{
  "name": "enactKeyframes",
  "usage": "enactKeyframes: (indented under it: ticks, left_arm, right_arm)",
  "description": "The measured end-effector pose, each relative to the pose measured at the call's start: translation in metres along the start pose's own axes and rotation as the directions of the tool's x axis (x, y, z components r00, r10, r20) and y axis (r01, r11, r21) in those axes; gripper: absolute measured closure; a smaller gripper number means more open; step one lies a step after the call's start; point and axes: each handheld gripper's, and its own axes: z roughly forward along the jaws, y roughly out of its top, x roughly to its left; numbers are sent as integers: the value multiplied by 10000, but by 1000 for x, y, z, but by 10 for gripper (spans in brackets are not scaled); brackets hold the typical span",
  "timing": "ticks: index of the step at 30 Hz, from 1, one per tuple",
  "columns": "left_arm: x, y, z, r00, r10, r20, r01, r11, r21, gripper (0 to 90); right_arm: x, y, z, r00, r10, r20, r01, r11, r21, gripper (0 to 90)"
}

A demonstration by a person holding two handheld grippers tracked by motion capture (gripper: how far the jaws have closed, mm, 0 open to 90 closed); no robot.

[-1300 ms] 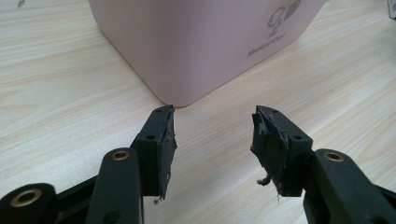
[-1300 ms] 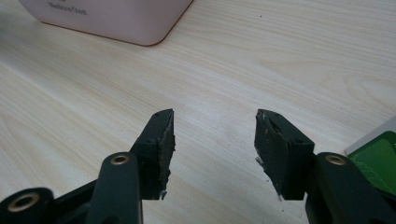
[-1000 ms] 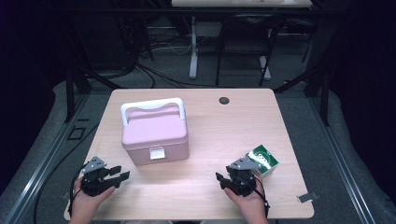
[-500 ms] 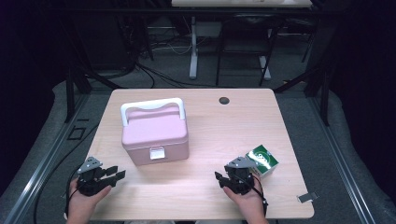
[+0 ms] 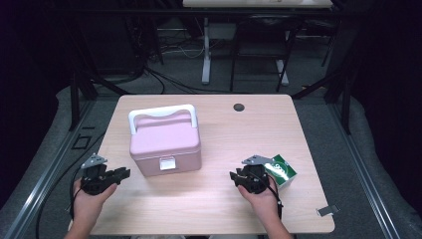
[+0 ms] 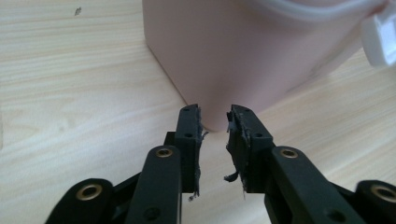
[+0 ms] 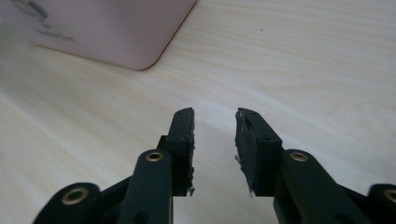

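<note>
Two black two-jaw grippers rest low over the pale wooden table [image 5: 219,209], one at each near corner, and both flank the pink plastic lidded box with a white carrying handle [image 5: 165,142], which sits on the left half of the table with its white front latch [image 5: 166,164] facing the person. The left gripper [image 5: 121,174] lies just beside the box's near left corner, jaws parted by a narrow gap with nothing between them; in the left gripper view the gripper [image 6: 214,122] aims straight at that rounded corner, which seems a ready stance for bracing the box. The right gripper [image 5: 235,176] sits apart from the box toward the right, its jaws likewise released and empty; the right gripper view shows them over bare wood with the box's corner [image 7: 140,51] ahead and to the left. Just behind the right hand [image 5: 260,196] lies a small green and white packet [image 5: 281,170], placed within easy reach, likely meant to go into the box once its lid is opened. The latch appears closed, so the work looks barely begun.
</note>
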Motion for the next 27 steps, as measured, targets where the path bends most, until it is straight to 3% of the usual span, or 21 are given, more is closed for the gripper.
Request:
enactKeyframes:
  ticks: [3, 4, 7, 8, 11, 14, 20, 27]
  left_arm:
    - [4, 6, 3, 9999, -111, 33, 111, 9999, -30, 795]
    - [7, 12, 5, 9995, -298, 121, 299, 9995, -80, 805]
    - [11, 17, 8, 9988, -432, 216, 435, 9989, -156, 821]
    - [13, 20, 10, 9980, -543, 328, 549, 9983, -171, 842]
    - [13, 23, 12, 9984, -466, 328, 473, 9987, -200, 890]
    - [13, 28, 16, 9984, -428, 375, 439, 9987, -270, 900]
    - [12, 32, 23, 9980, -364, 522, 384, 9986, -375, 900]
    - [11, 31, 25, 9993, -214, 308, 223, 9993, -309, 900]
  right_arm:
    - [-4, 8, 3, 9998, 78, 178, -76, 9999, -111, 729]
    - [-9, 16, 6, 9996, 238, -131, -242, 9991, -344, 748]
    - [-12, 24, 10, 9996, 293, -47, -295, 9987, -417, 777]
    - [-14, 32, 14, 9989, 357, -309, -372, 9982, -467, 791]
    - [-15, 40, 20, 9985, 305, -462, -328, 9982, -501, 818]
    - [-9, 51, 31, 9982, -90, -599, 59, 9986, -521, 855]
    - [5, 67, 49, 9970, -418, -657, 388, 9982, -467, 877]
    - [17, 75, 64, 9955, -668, -670, 636, 9967, -496, 872]
